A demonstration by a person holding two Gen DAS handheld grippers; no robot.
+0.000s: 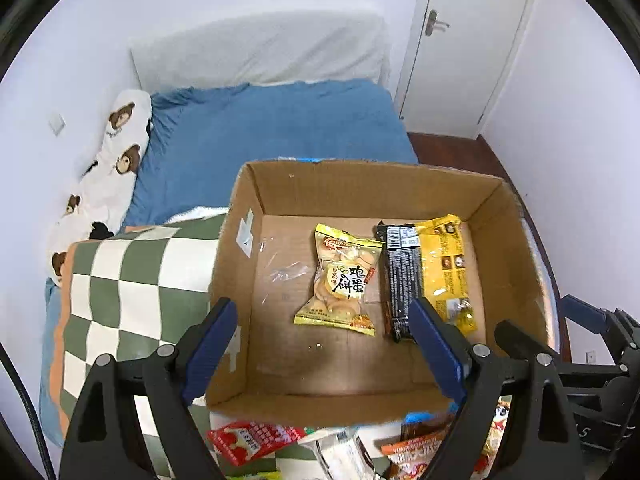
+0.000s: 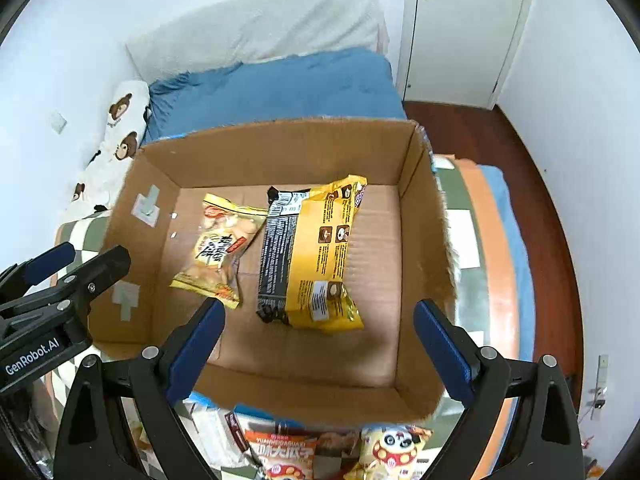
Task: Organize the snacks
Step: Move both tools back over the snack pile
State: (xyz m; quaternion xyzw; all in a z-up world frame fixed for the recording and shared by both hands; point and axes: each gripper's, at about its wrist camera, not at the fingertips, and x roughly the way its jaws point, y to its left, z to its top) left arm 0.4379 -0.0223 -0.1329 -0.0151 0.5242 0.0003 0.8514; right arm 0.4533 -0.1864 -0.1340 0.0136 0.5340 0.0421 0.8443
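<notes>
An open cardboard box (image 1: 248, 280) (image 2: 424, 264) stands on the bed. Inside lie a yellow egg-biscuit bag (image 1: 340, 280) (image 2: 218, 250) and a larger yellow-and-black snack pack (image 1: 424, 272) (image 2: 312, 252), side by side. My left gripper (image 1: 324, 344) is open and empty above the box's near wall. My right gripper (image 2: 320, 340) is open and empty above the box's near right part; it also shows in the left wrist view (image 1: 592, 320). The left gripper also shows at the left of the right wrist view (image 2: 68, 264). Several loose snack packets (image 1: 256, 440) (image 2: 288, 448) lie in front of the box.
A green-and-white checkered blanket (image 1: 132, 280) lies under and left of the box on a blue bedsheet (image 1: 280, 124). A bear-print pillow (image 1: 120, 136) is along the left wall. A white door (image 1: 460, 40) and wood floor (image 2: 500, 140) are at the right.
</notes>
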